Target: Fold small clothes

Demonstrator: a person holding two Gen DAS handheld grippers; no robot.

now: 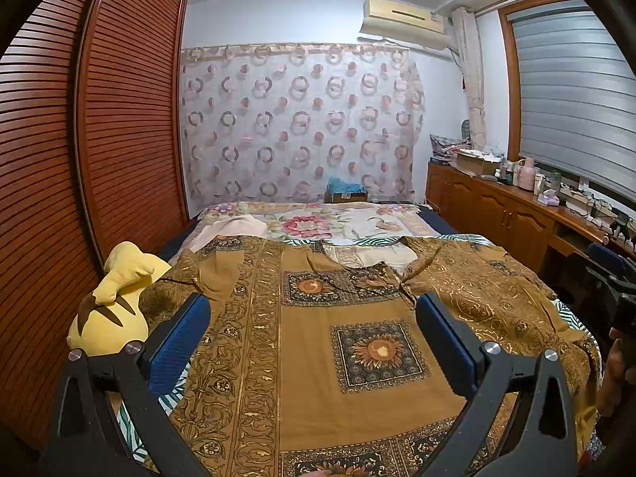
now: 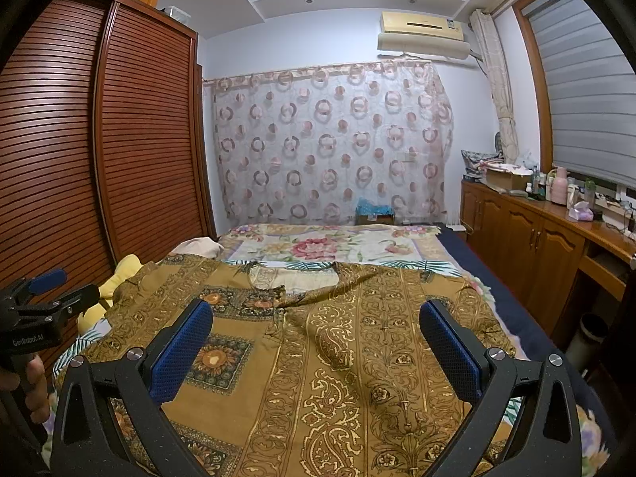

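A mustard-brown patterned shirt (image 1: 326,342) with sunflower squares and gold scrollwork lies spread flat on the bed, its neckline toward the far end. The same shirt (image 2: 338,338) fills the near half of the right wrist view. My left gripper (image 1: 312,314) hovers over the shirt's left half, open, with nothing between its blue pads. My right gripper (image 2: 316,318) hangs above the shirt's right half, also open and empty. The left gripper (image 2: 47,290) shows at the left edge of the right wrist view, held by a hand (image 2: 33,381).
A yellow plush toy (image 1: 115,298) lies at the bed's left edge beside the slatted wardrobe (image 1: 79,139). A floral quilt (image 1: 326,222) and a beige cloth (image 1: 234,230) cover the far half of the bed. A wooden cabinet (image 2: 536,230) with clutter runs along the right.
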